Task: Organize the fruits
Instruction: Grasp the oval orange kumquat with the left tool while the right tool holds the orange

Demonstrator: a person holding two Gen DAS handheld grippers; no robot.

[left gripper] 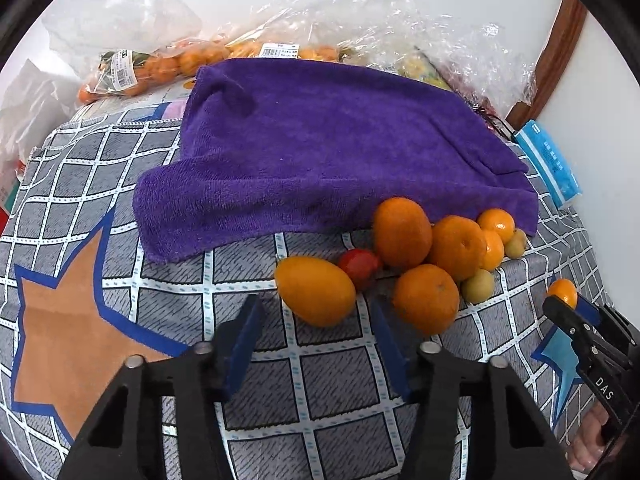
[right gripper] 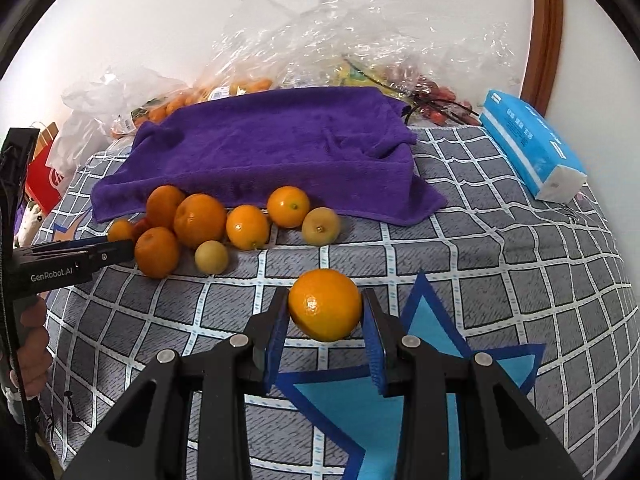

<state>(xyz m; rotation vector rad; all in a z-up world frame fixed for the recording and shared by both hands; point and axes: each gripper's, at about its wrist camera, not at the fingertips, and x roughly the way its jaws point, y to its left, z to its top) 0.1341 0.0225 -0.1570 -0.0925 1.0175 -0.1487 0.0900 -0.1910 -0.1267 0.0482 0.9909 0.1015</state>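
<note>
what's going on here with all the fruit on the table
A person is sorting fruit with handheld tongs, one set in each hand. The right tongs are shut on a small orange, held apart from the rest, above the checked tablecloth. The left tongs are open and empty, pointed at the fruit pile, closest to the oval orange fruit. The pile lies along the front edge of a purple towel, with bagged fruit behind it.
</note>
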